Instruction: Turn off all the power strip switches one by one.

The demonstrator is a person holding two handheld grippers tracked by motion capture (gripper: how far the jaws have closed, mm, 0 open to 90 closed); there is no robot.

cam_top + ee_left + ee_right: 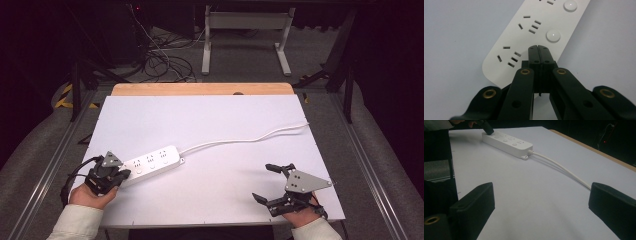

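- The left gripper (539,47) has its jaws pressed together with nothing between them, and the joined tips rest on the top face of the white power strip (534,32), at the end nearest the person.
- In the left gripper view the tips sit where the third round switch button would be expected, in line with the two visible switch buttons (553,36); that spot is hidden under the tips, so I cannot tell whether a button is being pushed.
- My reading is that the step in hand is pressing a switch on the strip with the closed tips used as a single fingertip.
- The power strip (150,163) lies flat on the white table (210,200) at its front left, angled, with its white cable (250,138) running off toward the far right edge.
- The right gripper (272,182) rests at the front right of the table, jaws spread wide and empty, well apart from the strip; its own view looks across the bare table at the strip and cable.
- The next move likely calls for a short, straight push down on the button, then a clean lift, keeping the tips from sliding into the sockets (510,57) just beside them.
- The strip is light and unheld, so an off-centre push could make it slide or turn.
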